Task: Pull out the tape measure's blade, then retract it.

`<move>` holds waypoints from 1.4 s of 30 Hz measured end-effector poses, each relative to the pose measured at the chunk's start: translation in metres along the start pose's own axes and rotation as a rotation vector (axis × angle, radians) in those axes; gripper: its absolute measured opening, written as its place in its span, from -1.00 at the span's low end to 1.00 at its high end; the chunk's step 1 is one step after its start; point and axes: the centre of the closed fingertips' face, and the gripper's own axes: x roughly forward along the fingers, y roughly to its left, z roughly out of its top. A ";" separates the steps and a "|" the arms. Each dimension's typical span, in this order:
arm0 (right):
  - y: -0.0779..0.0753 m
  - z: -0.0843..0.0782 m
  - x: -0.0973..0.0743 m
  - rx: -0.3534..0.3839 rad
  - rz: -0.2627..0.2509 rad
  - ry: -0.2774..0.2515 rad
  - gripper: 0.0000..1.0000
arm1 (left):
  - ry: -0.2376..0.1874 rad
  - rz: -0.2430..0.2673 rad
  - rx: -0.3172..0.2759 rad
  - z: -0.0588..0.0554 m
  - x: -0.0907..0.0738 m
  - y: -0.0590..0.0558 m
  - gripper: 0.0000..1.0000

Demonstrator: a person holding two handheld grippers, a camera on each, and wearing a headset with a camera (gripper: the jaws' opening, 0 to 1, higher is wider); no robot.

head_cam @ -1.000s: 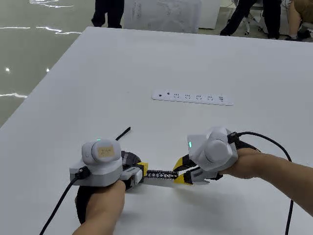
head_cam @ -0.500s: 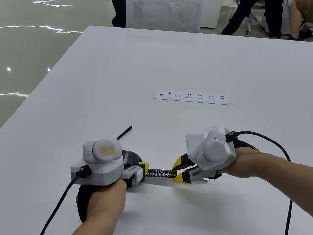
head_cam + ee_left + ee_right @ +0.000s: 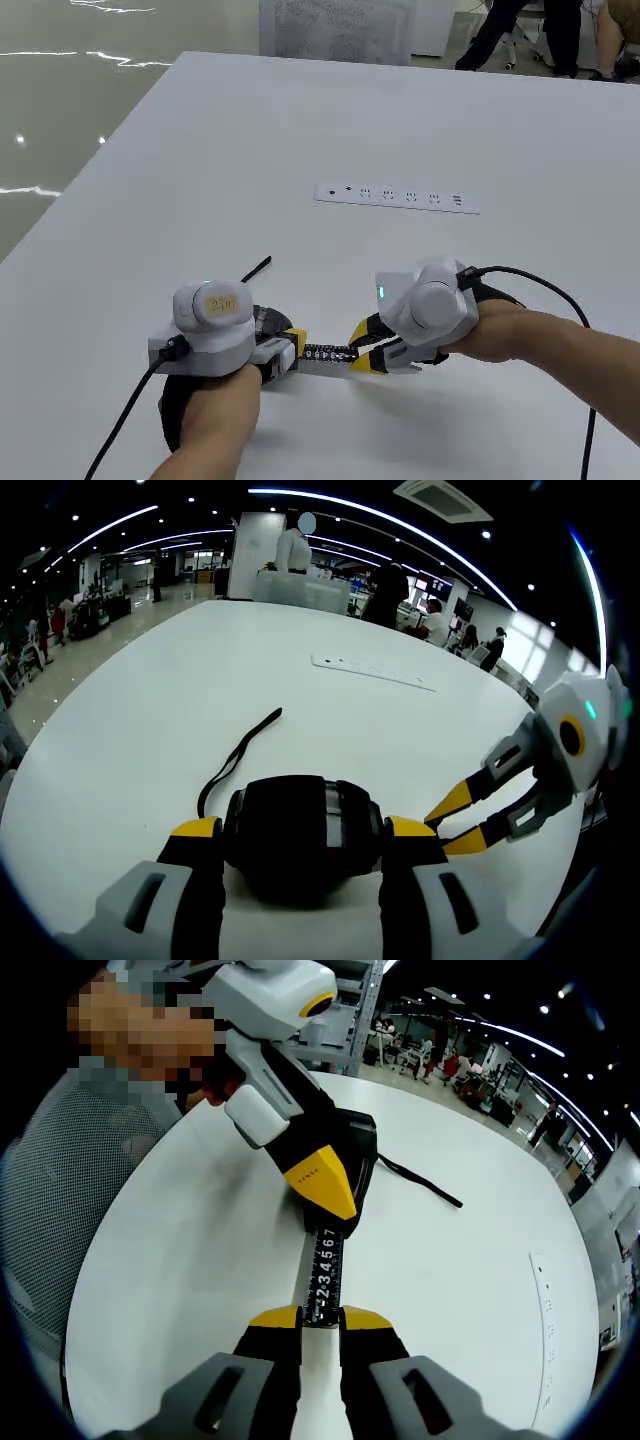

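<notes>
The black tape measure case (image 3: 300, 830) rests on the white table, clamped between the yellow-tipped jaws of my left gripper (image 3: 303, 828), which is shut on it. In the head view the case (image 3: 266, 322) peeks out beside the left gripper (image 3: 290, 345). A short stretch of black blade (image 3: 326, 1265) with white numbers runs from the case (image 3: 345, 1160) toward my right gripper (image 3: 320, 1316), which is shut on the blade's end. In the head view the blade (image 3: 328, 352) bridges the small gap between the left gripper and the right gripper (image 3: 360, 358).
A black wrist strap (image 3: 253, 270) trails from the case toward the table's far side. A white power strip (image 3: 397, 197) lies flat further back. The table's left edge (image 3: 90, 165) drops to a glossy floor. People stand beyond the far edge.
The right gripper has come slightly closer to the left one, and the exposed blade is a little shorter. The left gripper and case have stayed put.
</notes>
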 end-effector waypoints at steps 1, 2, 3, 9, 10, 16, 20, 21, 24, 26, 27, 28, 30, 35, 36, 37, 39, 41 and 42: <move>0.000 0.000 0.000 0.000 0.000 0.000 -0.75 | 0.000 0.000 0.000 0.000 0.000 0.001 0.16; 0.000 0.001 0.000 0.000 0.000 0.000 -0.75 | 0.000 0.000 -0.001 -0.001 0.000 0.002 0.16; 0.000 0.002 0.001 -0.001 0.000 0.000 -0.75 | -0.001 -0.001 -0.001 -0.001 0.000 0.002 0.16; -0.001 0.004 0.003 -0.003 0.000 -0.002 -0.75 | -0.002 -0.001 -0.003 -0.006 -0.007 -0.004 0.17; 0.000 0.005 0.003 -0.002 0.000 -0.002 -0.75 | -0.002 0.001 -0.003 -0.006 -0.007 -0.004 0.17; -0.001 0.004 0.005 0.001 0.000 -0.003 -0.75 | -0.002 0.002 0.000 -0.004 -0.007 -0.004 0.17; -0.001 0.007 0.006 -0.001 -0.001 -0.004 -0.75 | -0.003 0.003 -0.004 -0.004 -0.009 -0.005 0.17; -0.001 0.007 0.006 0.000 -0.001 -0.004 -0.75 | -0.002 0.002 -0.003 -0.004 -0.009 -0.005 0.17; -0.002 0.009 0.007 -0.001 -0.001 -0.005 -0.75 | -0.001 0.000 -0.002 0.000 -0.004 -0.002 0.17; -0.002 0.009 0.008 -0.001 -0.001 -0.006 -0.75 | -0.001 0.001 -0.004 0.002 -0.002 0.000 0.17; -0.003 0.010 0.009 0.000 -0.001 -0.005 -0.75 | -0.001 0.001 -0.005 0.001 -0.003 0.001 0.17; -0.003 0.010 0.009 0.000 -0.002 -0.005 -0.75 | -0.001 0.002 -0.005 -0.001 -0.005 -0.001 0.17; -0.004 0.010 0.010 0.000 -0.002 -0.006 -0.75 | -0.001 0.002 -0.004 -0.001 -0.006 -0.002 0.17; -0.003 0.012 0.011 0.002 -0.005 -0.008 -0.75 | -0.001 0.003 -0.004 -0.003 -0.005 -0.002 0.17; -0.003 0.012 0.011 0.002 -0.005 -0.008 -0.75 | -0.001 0.003 -0.005 -0.001 -0.003 0.000 0.17; -0.003 0.012 0.011 0.000 -0.006 -0.008 -0.75 | 0.000 0.003 -0.005 0.000 0.000 0.002 0.17; -0.003 0.012 0.011 0.000 -0.006 -0.007 -0.75 | 0.000 0.002 -0.004 0.001 0.001 -0.002 0.17; -0.003 0.014 0.011 -0.001 -0.007 -0.007 -0.75 | 0.000 0.000 -0.006 0.002 0.003 0.000 0.17; -0.003 0.015 0.011 -0.002 -0.007 -0.006 -0.75 | 0.001 -0.002 -0.005 0.002 0.003 0.000 0.17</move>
